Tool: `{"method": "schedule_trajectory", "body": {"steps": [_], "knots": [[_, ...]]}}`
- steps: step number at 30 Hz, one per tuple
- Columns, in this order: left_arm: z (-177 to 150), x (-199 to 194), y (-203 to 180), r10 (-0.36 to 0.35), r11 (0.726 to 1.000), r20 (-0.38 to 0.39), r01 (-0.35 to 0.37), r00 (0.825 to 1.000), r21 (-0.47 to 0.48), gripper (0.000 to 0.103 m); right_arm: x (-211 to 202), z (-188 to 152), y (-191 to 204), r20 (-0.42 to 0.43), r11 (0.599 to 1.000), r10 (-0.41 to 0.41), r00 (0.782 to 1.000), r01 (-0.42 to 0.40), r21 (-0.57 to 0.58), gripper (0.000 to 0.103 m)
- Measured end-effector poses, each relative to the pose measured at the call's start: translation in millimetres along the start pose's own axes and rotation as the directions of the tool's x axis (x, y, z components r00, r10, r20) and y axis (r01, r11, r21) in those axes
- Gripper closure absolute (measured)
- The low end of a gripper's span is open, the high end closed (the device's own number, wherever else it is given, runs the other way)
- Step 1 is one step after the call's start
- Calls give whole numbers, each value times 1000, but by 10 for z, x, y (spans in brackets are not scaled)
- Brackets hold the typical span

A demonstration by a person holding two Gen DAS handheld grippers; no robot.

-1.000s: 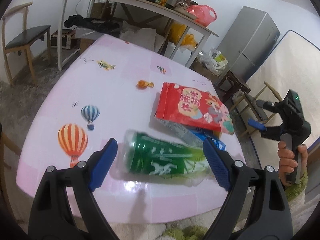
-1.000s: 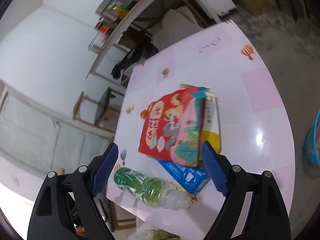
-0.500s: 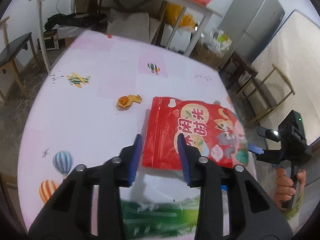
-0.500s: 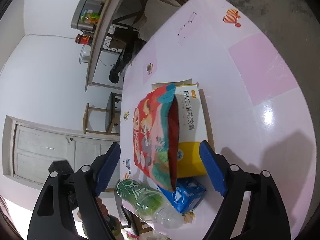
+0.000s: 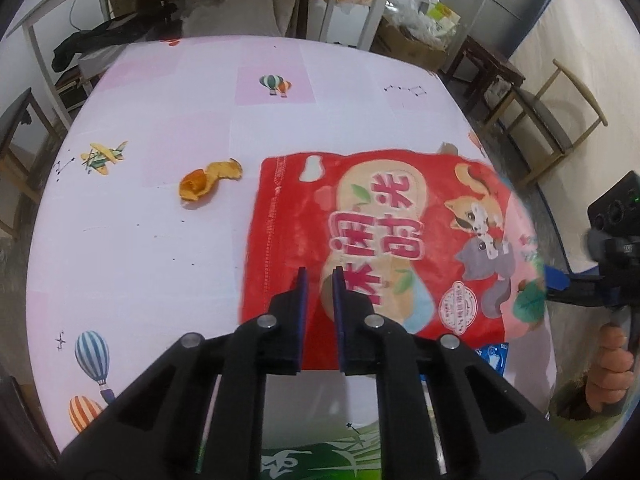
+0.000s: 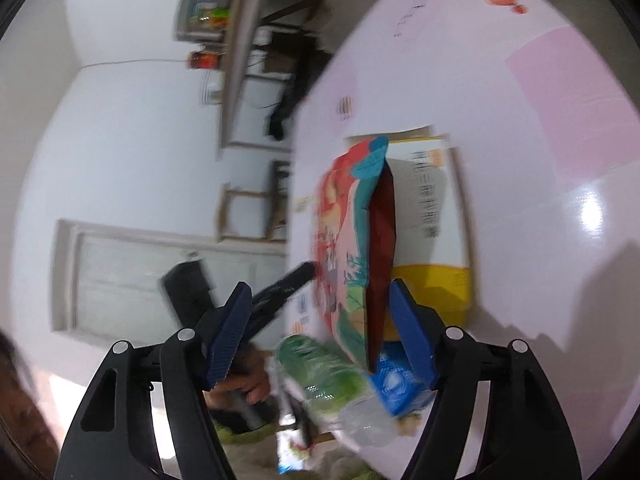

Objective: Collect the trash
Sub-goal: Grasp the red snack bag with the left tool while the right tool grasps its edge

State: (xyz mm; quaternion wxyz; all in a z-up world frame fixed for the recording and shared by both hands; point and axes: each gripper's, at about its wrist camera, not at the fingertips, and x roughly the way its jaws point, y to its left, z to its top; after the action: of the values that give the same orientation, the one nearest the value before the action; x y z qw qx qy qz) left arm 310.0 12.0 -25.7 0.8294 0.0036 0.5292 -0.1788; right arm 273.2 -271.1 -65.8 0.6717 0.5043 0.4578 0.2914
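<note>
Red snack bag [image 5: 384, 240] lies on the pink worktop [image 5: 160, 280], over a box & blue pack. Left hand-held gripper [image 5: 319, 280] has just closed, jaws nearly together w/ the bag's near edge between them: looks like a pinch, though contact isn't clear. Right hand-held gripper [image 6: 320, 320] spread, narrowing, near the bag's other side. Next: lift bag clear. Green bottle [image 6: 320, 372] blurred, cut off.

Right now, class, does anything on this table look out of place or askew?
Yes. The red snack bag stands tilted on edge, not flat, pinched near one edge by the left hand-held gripper, which has just closed. A scrap of orange peel lies loose on the pink table.
</note>
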Motion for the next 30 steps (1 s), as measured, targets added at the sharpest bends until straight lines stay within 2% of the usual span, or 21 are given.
{"method": "schedule_trajectory", "body": {"steps": [1,4,8,12,14,15,18,23,28,30], "knots": [[-1,11,-8,3,1000,-3,-3,1000,3,93,2,-6,15,0,1000,8,1000,-8,-10,34],[6,42,-13,5,1000,-12,-5,1000,7,93,1,11,1,21,997,-70,997,70,-23,34],[3,58,-48,14,999,-20,-14,1000,32,93,68,54,-111,22,992,-130,991,130,5,34],[5,79,-63,18,999,-30,-17,999,43,93,143,56,-100,-4,996,-88,996,88,-5,34],[8,95,-66,17,999,-35,-15,999,45,93,156,44,-42,-19,1000,-6,1000,5,-21,34],[10,99,-65,17,999,-36,-15,999,47,93,155,45,-22,-21,1000,10,1000,-11,-28,34],[19,101,-69,11,999,-39,-9,999,48,93,160,67,13,-11,998,-41,999,40,-51,34],[35,120,-56,3,999,-38,-2,999,45,93,186,67,10,-8,996,-69,998,68,-52,54],[37,113,-9,-26,999,-38,26,999,21,93,134,25,30,2,991,-109,994,109,-75,82],[37,96,12,-42,999,-36,42,998,10,93,137,38,36,5,991,-105,994,105,-78,85]]}}
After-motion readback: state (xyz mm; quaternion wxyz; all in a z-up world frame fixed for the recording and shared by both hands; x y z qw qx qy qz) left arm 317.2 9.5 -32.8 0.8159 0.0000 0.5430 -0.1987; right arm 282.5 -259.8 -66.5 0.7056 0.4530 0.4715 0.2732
